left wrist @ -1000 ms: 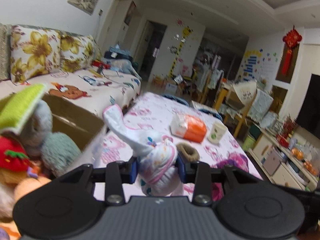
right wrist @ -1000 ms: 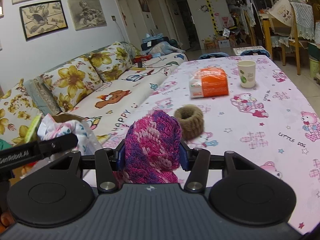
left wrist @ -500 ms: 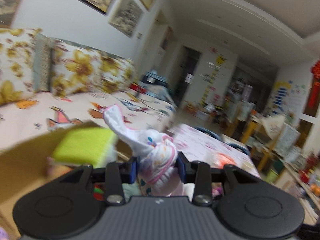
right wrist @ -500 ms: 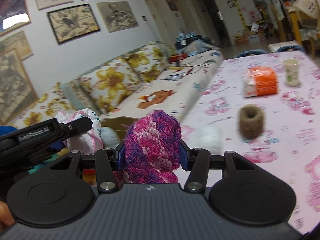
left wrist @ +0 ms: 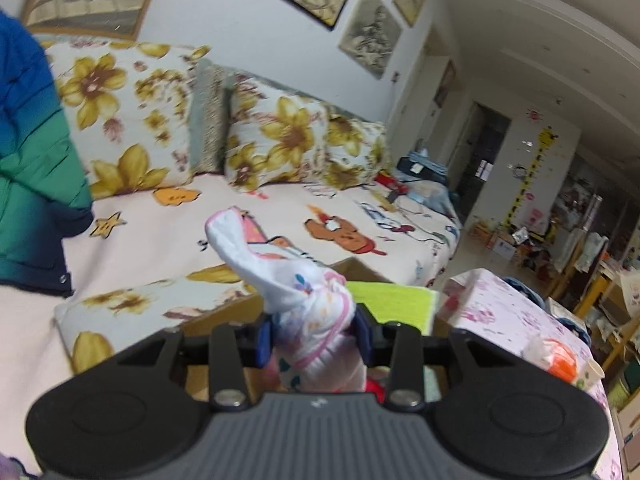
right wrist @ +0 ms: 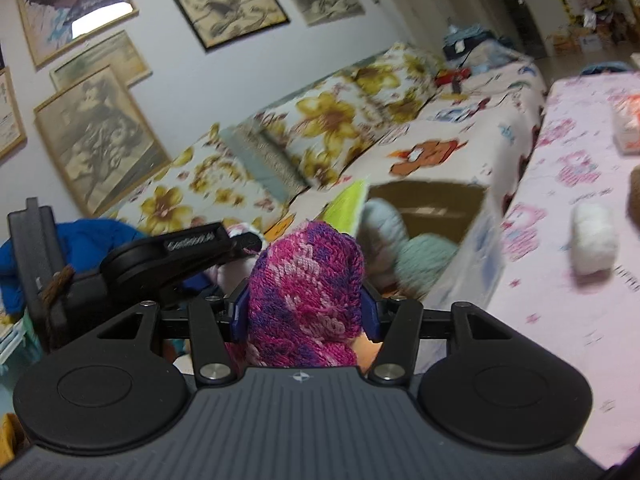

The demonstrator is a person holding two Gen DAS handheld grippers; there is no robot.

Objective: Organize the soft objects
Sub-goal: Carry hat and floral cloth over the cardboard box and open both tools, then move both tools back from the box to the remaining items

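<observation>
Both grippers have swung away from the table toward the sofa side since the earlier frames, so that the cardboard box [right wrist: 436, 208] now lies ahead of them instead of the tabletop. We see the left gripper [left wrist: 314, 336] clenched on a white printed sock [left wrist: 296, 292], whose free end sticks up and to the left; the box rim and a lime-green cloth [left wrist: 390, 304] sit just beyond its fingers. The right gripper [right wrist: 305, 316] is clamped on a pink-and-purple knitted piece [right wrist: 306, 292], held above the near side of the box, with the left gripper's body visible just to its left. Inside the box we make out pale green plush items [right wrist: 424, 256]. A white fluffy ball [right wrist: 592, 236] remains on the pink tablecloth [right wrist: 560, 300], well apart from the box. We judge that both held items are in transit to the box and that release over its opening is the next step; the ball is not yet collected.
</observation>
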